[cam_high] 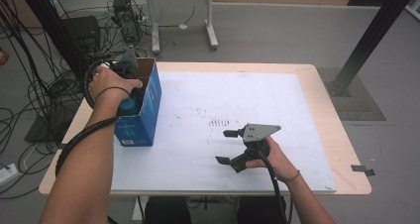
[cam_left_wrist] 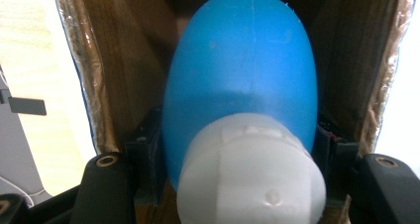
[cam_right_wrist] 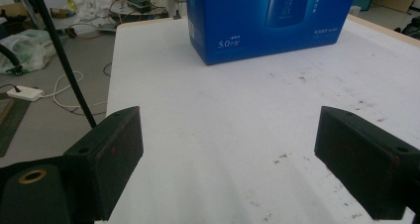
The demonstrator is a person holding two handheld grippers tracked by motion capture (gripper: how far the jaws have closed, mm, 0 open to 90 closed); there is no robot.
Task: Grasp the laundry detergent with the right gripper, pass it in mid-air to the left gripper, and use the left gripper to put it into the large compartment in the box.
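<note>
Your left gripper (cam_high: 130,92) reaches into the open blue box (cam_high: 148,105) at the desk's (cam_high: 317,85) left, jaws clamped on the blue bottle (cam_left_wrist: 242,80) just behind its white cap (cam_left_wrist: 250,172). Your right gripper (cam_high: 229,146) rests near-centre, jaws apart, free to steady the box.

Each hand-held gripper is black: the right hand-held gripper (cam_high: 227,146) carries a grey three-cornered plate with small holes, blocky jaws with brass-ringed screw holes, and a black cable. Thin dark bands circle both bare wrists.
</note>
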